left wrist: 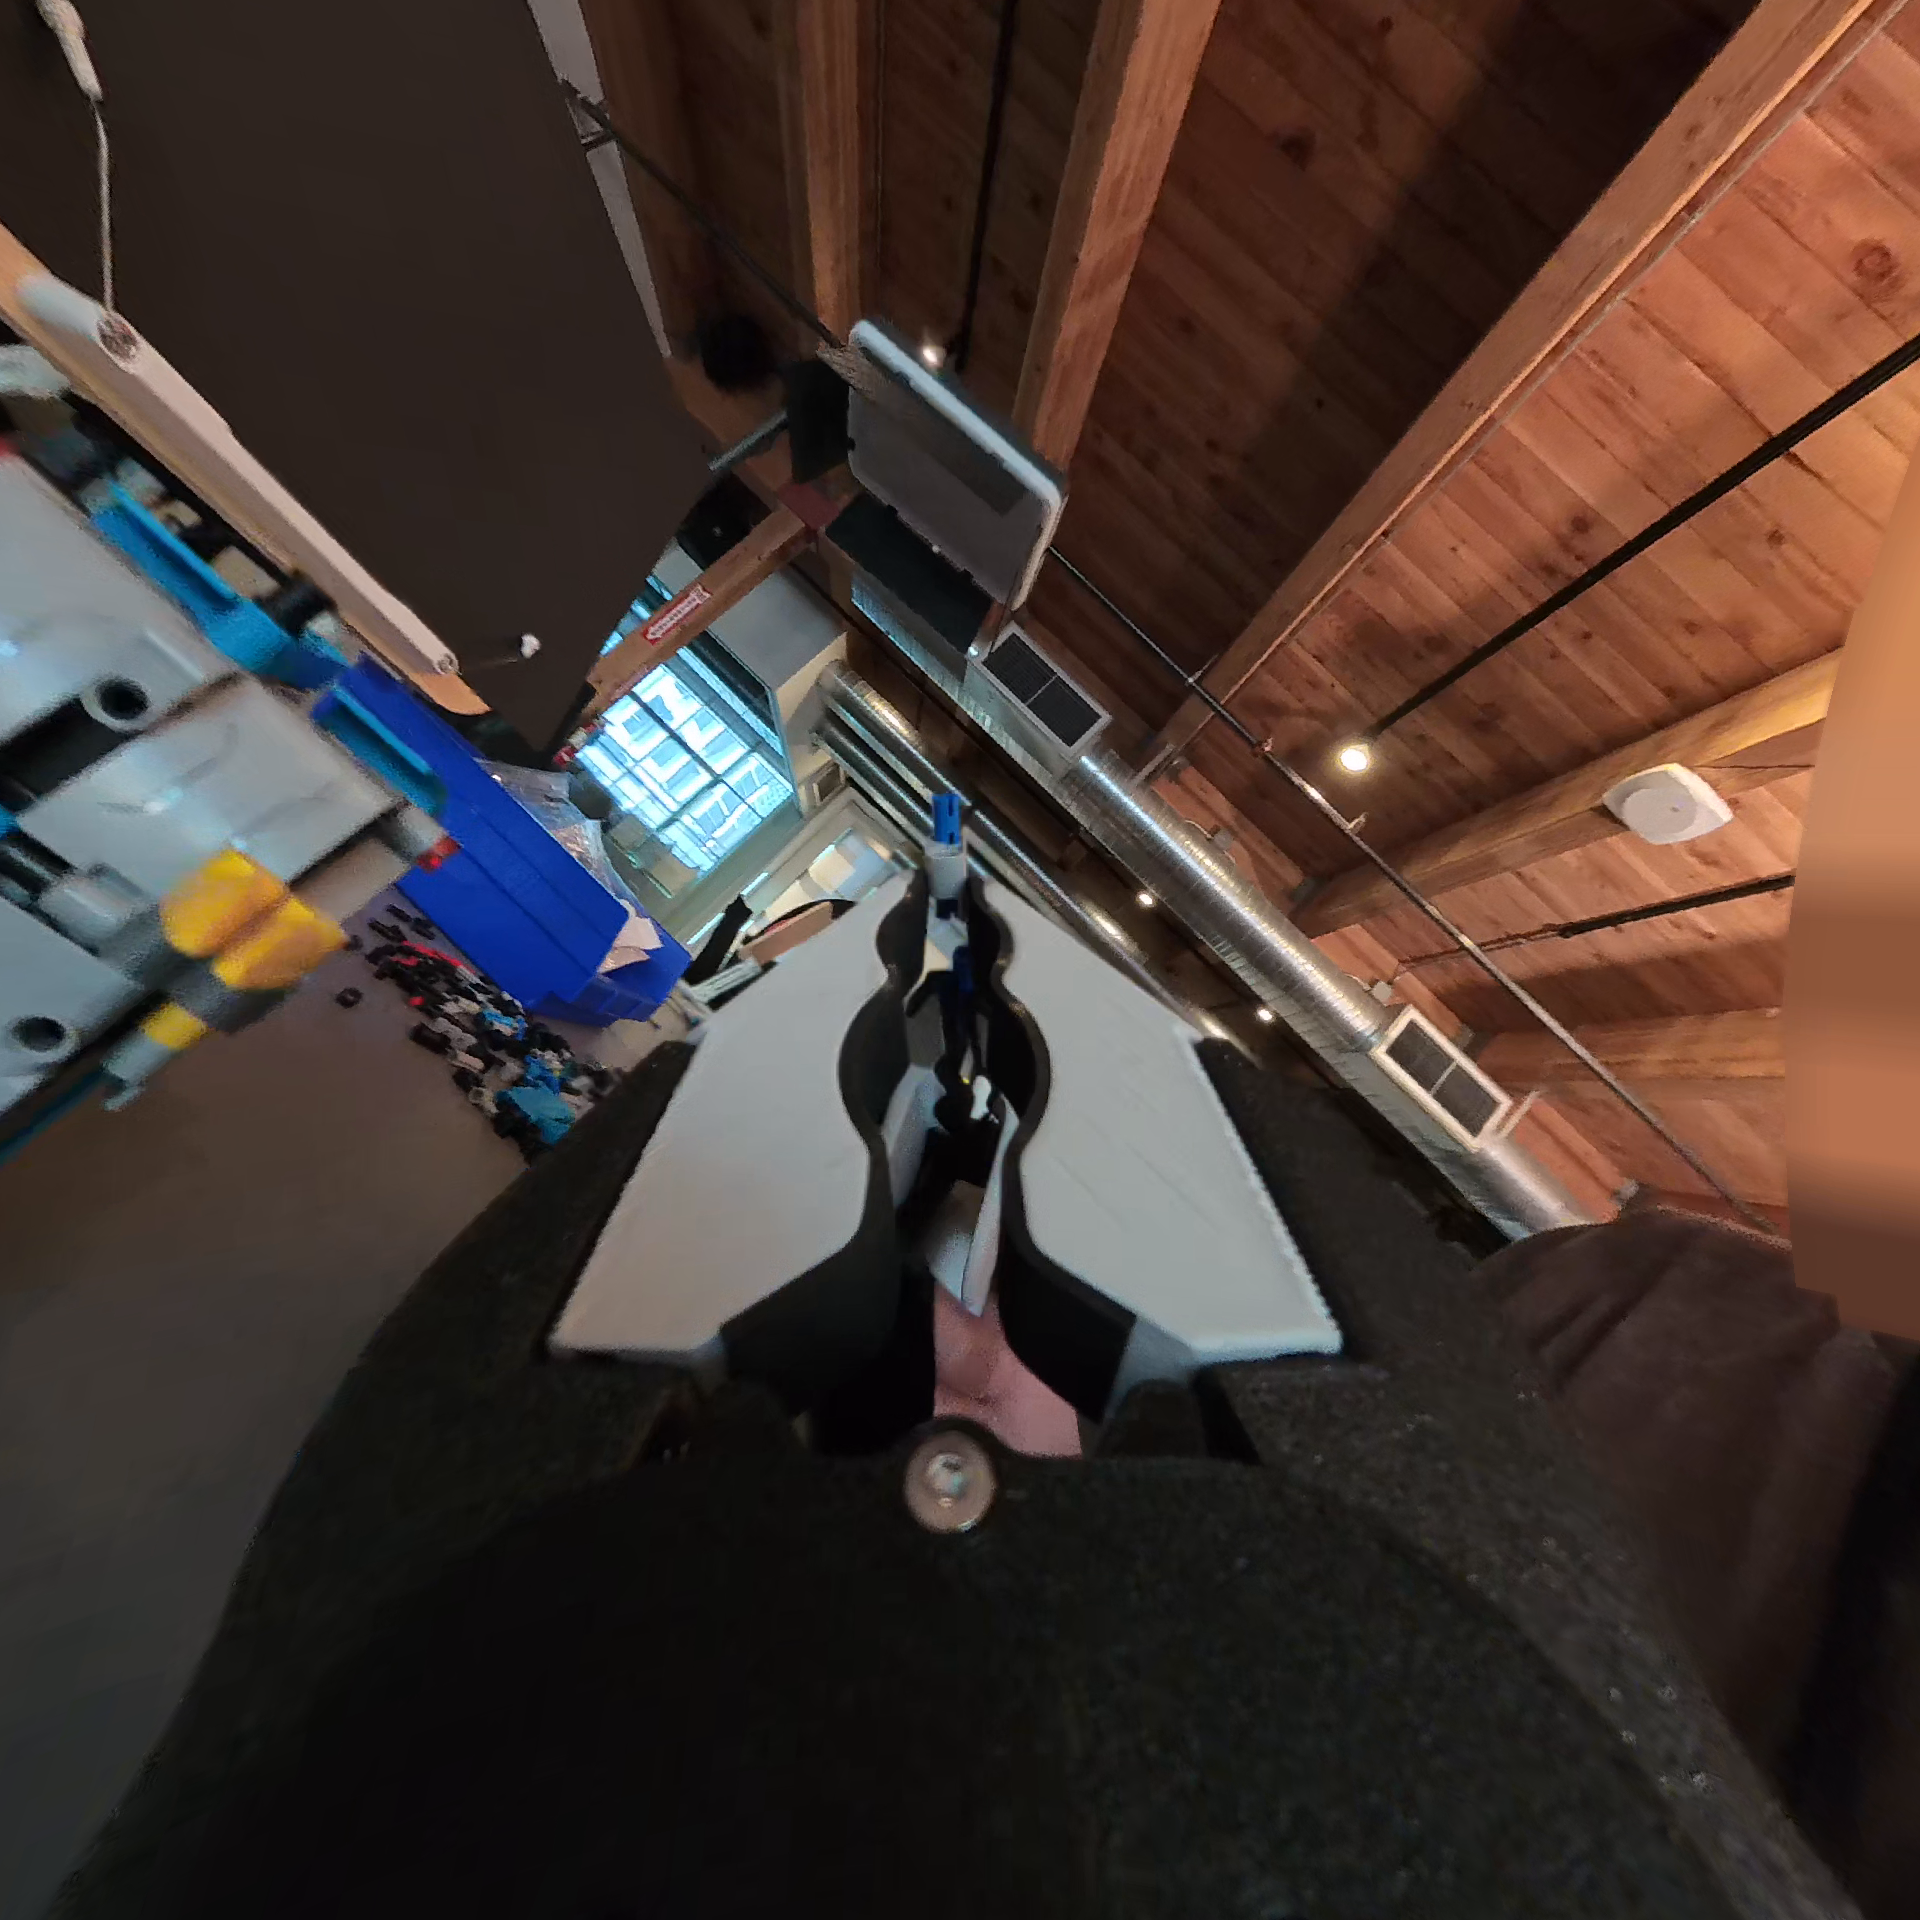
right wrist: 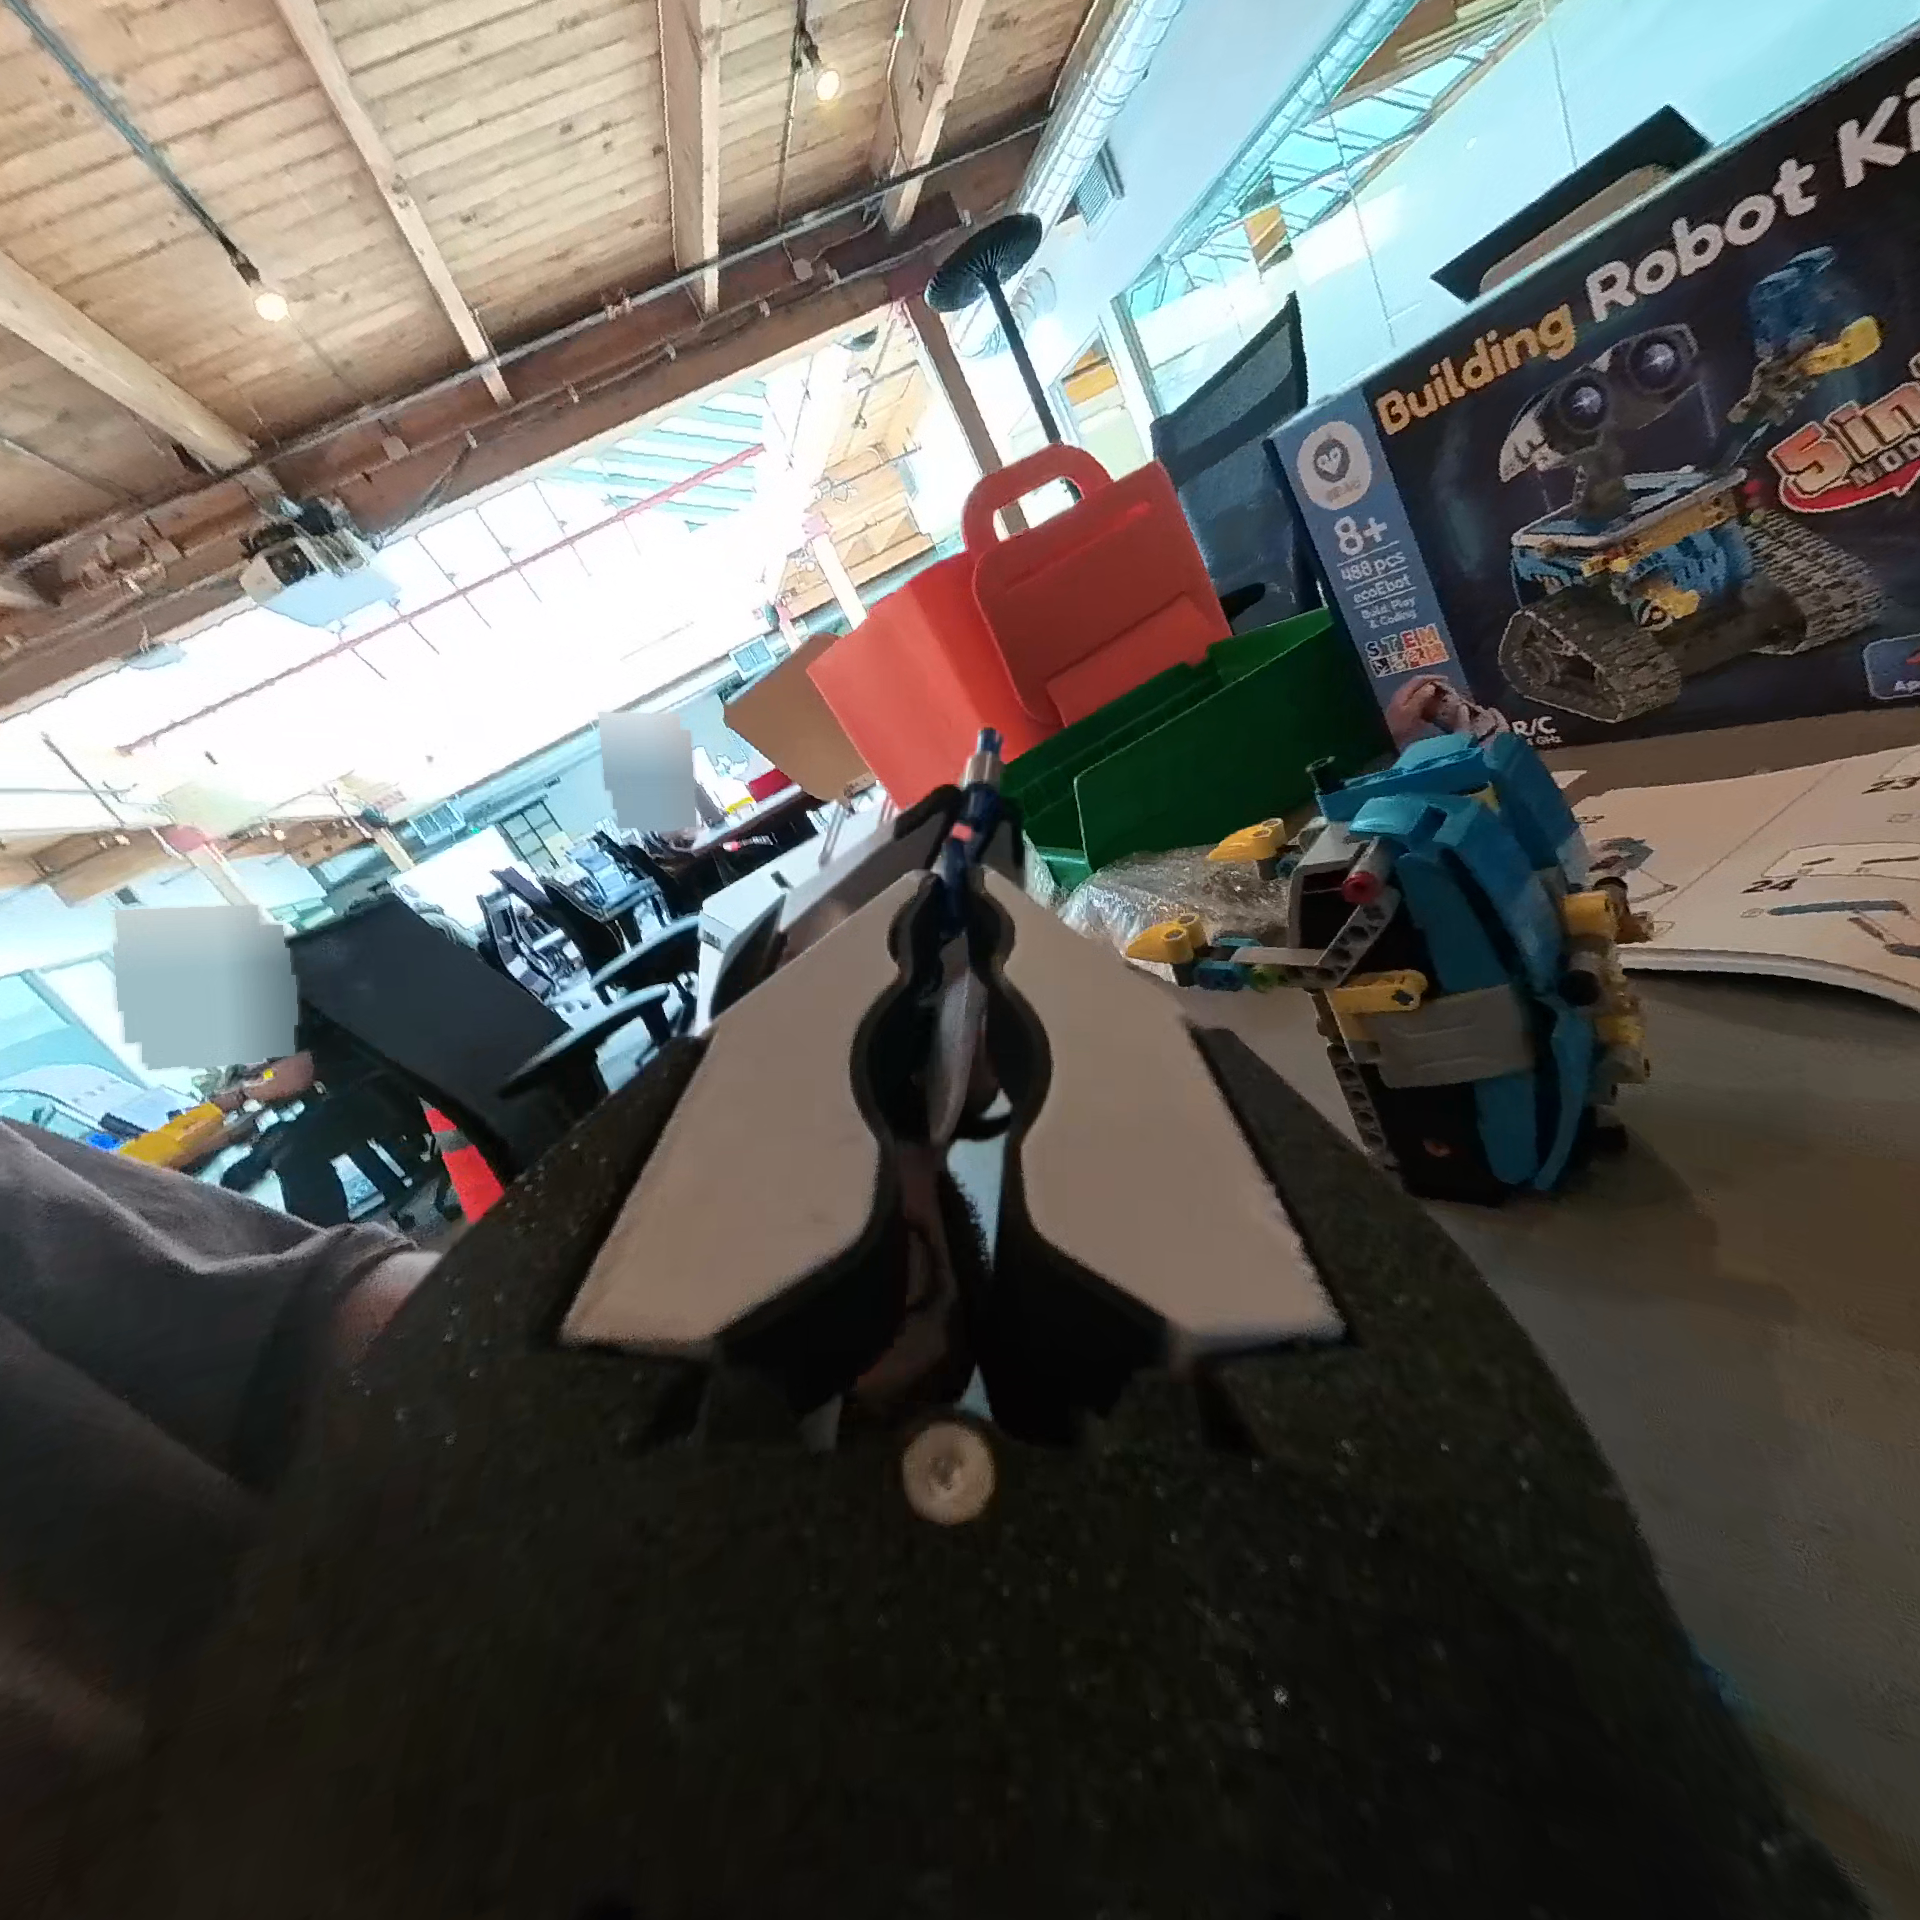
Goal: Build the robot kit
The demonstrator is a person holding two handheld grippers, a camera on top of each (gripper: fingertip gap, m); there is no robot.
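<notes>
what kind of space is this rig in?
Looks like an open-plan office or workshop in a loft building: exposed timber ceiling, office chairs at desks behind, and a grey worktable with a brick-built model and its kit box.

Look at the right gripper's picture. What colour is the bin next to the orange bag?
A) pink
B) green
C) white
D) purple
B, the bin beside the orange bag is green, sitting on the table behind the blue toy robot, while the right gripper is shut on a thin blue and white piece.
</notes>
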